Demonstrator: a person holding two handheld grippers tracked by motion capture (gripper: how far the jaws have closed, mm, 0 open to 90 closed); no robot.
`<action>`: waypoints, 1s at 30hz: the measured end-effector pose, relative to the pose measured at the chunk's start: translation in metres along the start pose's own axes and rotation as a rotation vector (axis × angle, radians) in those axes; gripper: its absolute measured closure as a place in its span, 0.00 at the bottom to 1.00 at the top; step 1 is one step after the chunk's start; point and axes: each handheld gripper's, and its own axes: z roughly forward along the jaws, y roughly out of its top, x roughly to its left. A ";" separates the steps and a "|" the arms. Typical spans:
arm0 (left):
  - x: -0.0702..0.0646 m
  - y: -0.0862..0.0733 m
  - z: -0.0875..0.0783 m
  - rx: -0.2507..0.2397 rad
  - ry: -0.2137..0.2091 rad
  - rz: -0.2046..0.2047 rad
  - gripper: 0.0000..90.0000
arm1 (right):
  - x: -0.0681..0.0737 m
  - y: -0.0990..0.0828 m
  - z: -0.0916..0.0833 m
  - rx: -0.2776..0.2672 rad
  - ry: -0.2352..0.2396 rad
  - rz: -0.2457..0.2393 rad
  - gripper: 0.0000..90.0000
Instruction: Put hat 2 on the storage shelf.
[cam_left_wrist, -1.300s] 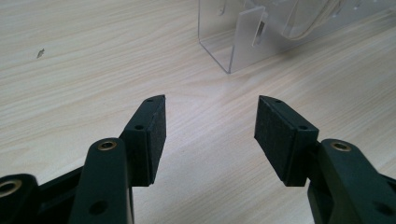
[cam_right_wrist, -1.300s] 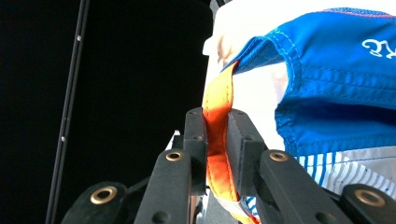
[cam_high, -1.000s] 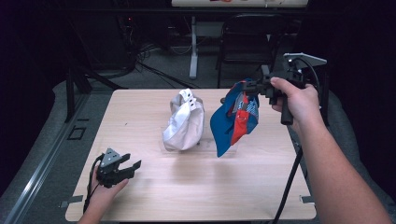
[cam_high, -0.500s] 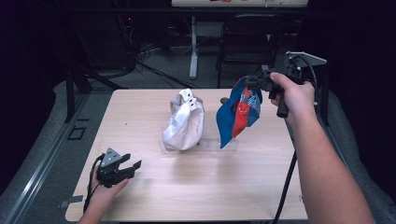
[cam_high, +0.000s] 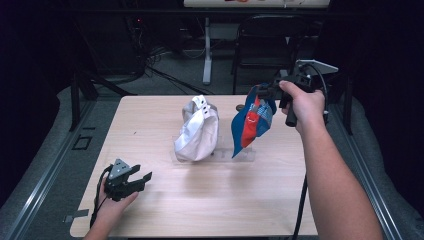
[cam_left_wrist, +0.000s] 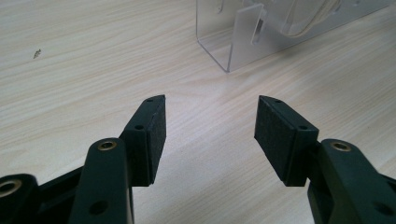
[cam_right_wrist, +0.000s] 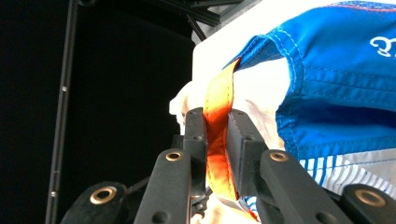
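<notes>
Right gripper (cam_right_wrist: 215, 122) pinches the orange strap (cam_right_wrist: 218, 112) of the blue bag (cam_high: 251, 121) above the table's (cam_high: 150, 125) far right; left gripper (cam_left_wrist: 210, 135) spread at near-left corner

It looked like a lab: a bare worktop (cam_high: 165, 125) stood on dark flooring among cables (cam_high: 165, 75), stands (cam_high: 206, 55) and a chair (cam_high: 260, 45).

The near half of the pale wooden table (cam_high: 210, 210) lies bare and passable. Across the middle, a clear acrylic stand (cam_left_wrist: 233, 42) carries a bunched white cloth bag (cam_high: 197, 132); just beside it a hanging blue-and-red fabric bag (cam_high: 252, 122) blocks the right
</notes>
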 end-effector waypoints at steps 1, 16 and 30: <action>0.000 0.000 0.000 -0.004 0.003 -0.002 0.49 | 0.000 -0.001 0.003 0.001 -0.001 -0.002 0.88; 0.000 -0.001 0.001 -0.007 0.006 -0.003 0.49 | -0.018 -0.012 0.034 0.070 -0.036 -0.029 0.88; 0.001 -0.001 0.000 0.005 0.004 -0.003 0.49 | -0.030 -0.021 0.047 0.105 -0.065 -0.068 0.85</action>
